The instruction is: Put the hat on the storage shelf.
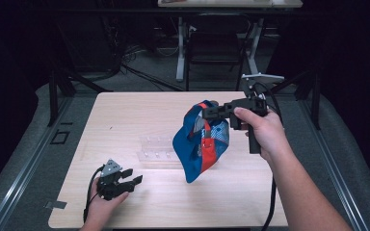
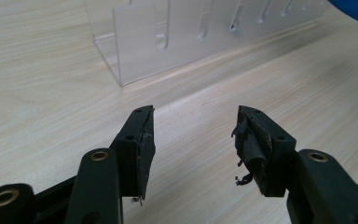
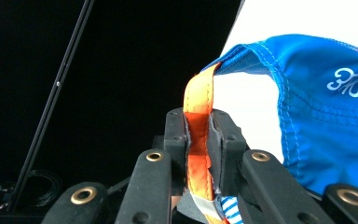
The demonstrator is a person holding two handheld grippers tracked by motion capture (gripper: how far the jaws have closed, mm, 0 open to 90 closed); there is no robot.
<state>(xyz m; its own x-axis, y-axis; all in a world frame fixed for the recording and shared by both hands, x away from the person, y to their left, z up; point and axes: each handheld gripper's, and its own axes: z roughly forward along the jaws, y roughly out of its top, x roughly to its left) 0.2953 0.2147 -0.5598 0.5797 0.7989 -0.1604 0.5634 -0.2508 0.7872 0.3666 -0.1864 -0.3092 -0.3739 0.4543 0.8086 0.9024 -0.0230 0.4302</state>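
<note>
A blue and orange cap [image 1: 200, 144] hangs in the air above the middle of the wooden table [image 1: 125, 110]. My right gripper [image 1: 207, 112] is shut on its orange strap [image 3: 198, 140], with the blue cloth [image 3: 326, 116] hanging off to one side. A clear plastic rack [image 1: 156, 150] with slots lies on the table just left of the cap, and I see the rack [image 2: 168, 37] close ahead in the left gripper view. My left gripper [image 1: 136, 177] rests low near the table's front left, open with nothing between its fingers [image 2: 142, 144].
Dark floor and grey mats surround the table. A white desk frame [image 1: 180, 48] and cables stand behind the far edge. Bare wood lies between my left gripper and the rack.
</note>
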